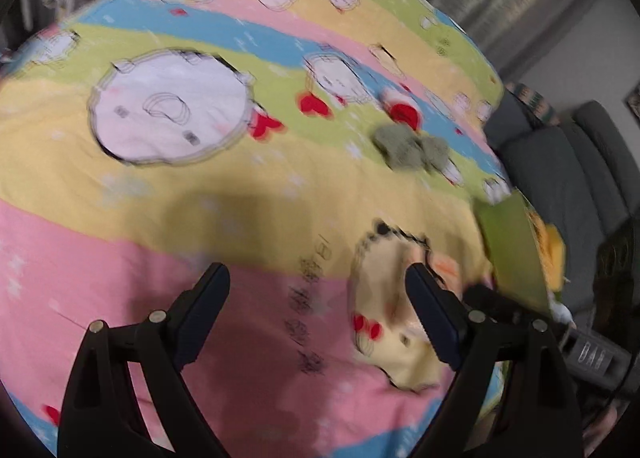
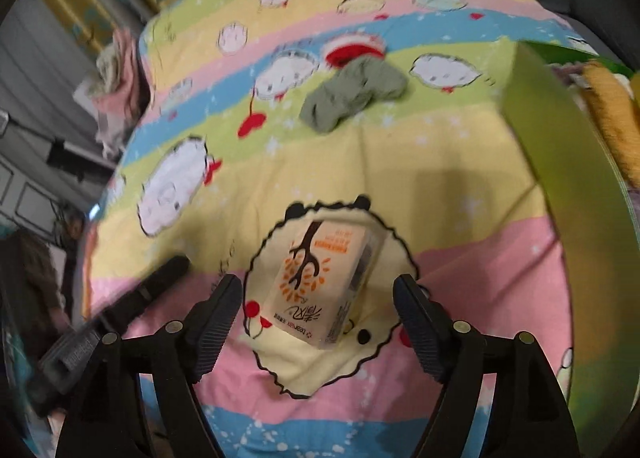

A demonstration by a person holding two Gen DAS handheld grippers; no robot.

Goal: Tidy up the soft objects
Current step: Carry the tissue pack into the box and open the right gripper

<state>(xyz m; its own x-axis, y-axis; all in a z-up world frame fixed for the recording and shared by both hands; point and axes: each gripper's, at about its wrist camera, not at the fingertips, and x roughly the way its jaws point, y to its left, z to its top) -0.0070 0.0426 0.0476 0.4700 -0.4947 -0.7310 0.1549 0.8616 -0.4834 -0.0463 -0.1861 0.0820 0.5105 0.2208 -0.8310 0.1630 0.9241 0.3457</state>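
A tissue pack (image 2: 326, 284) with an orange tree print lies on the striped cartoon bedspread (image 2: 400, 178), just ahead of and between the fingers of my open right gripper (image 2: 318, 304). A crumpled green cloth (image 2: 352, 92) lies farther back, with a red and white soft item (image 2: 354, 48) behind it; both also show in the left wrist view, the green cloth (image 1: 410, 146) and the red item (image 1: 402, 108). My left gripper (image 1: 318, 290) is open and empty above the bedspread (image 1: 200, 186). The tissue pack is hidden in the left view.
A green box (image 2: 568, 162) stands at the right edge of the bed, with a yellow soft item (image 2: 612, 114) inside; it also shows in the left wrist view (image 1: 514, 242). A grey sofa (image 1: 560, 170) lies beyond. Folded clothes (image 2: 116, 70) sit at the far left corner.
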